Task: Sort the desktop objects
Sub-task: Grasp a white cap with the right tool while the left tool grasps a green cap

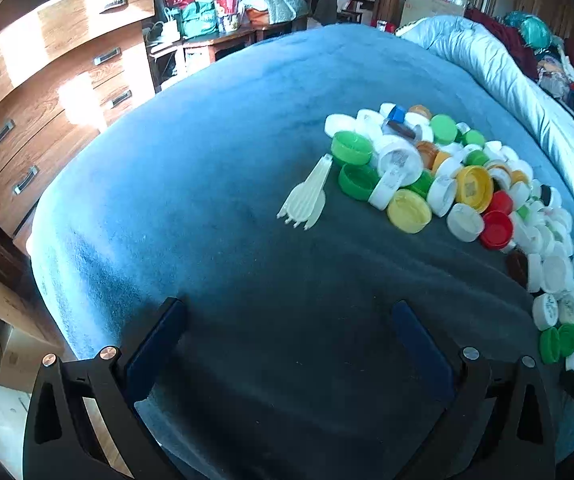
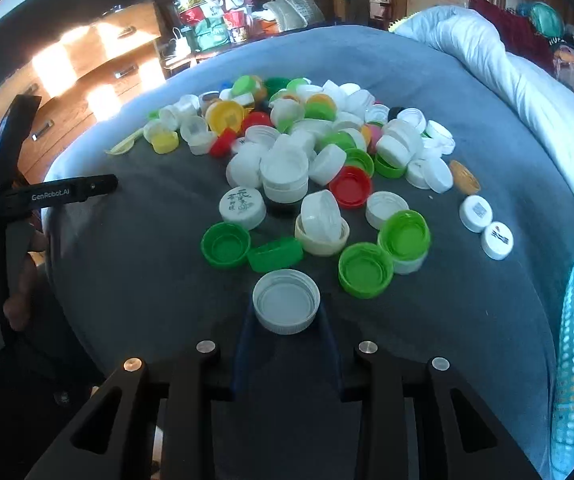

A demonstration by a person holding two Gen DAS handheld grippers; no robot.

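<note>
Blue blanket (image 2: 127, 280), right gripper (image 2: 287, 320) clamping white ribbed cap (image 2: 285, 302), hollow up, left gripper (image 1: 287, 320) wide

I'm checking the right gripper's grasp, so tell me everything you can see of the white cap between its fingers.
The white cap is a round bottle cap that looks like plastic, with a ribbed outer wall and a plain, empty inside. It sits open side up, roughly level, just in front of the heap of caps on the grey-blue cloth. The right gripper has closed on it, one blue finger pressing each side. No other cap touches it; a green cap lies just beyond.
</note>
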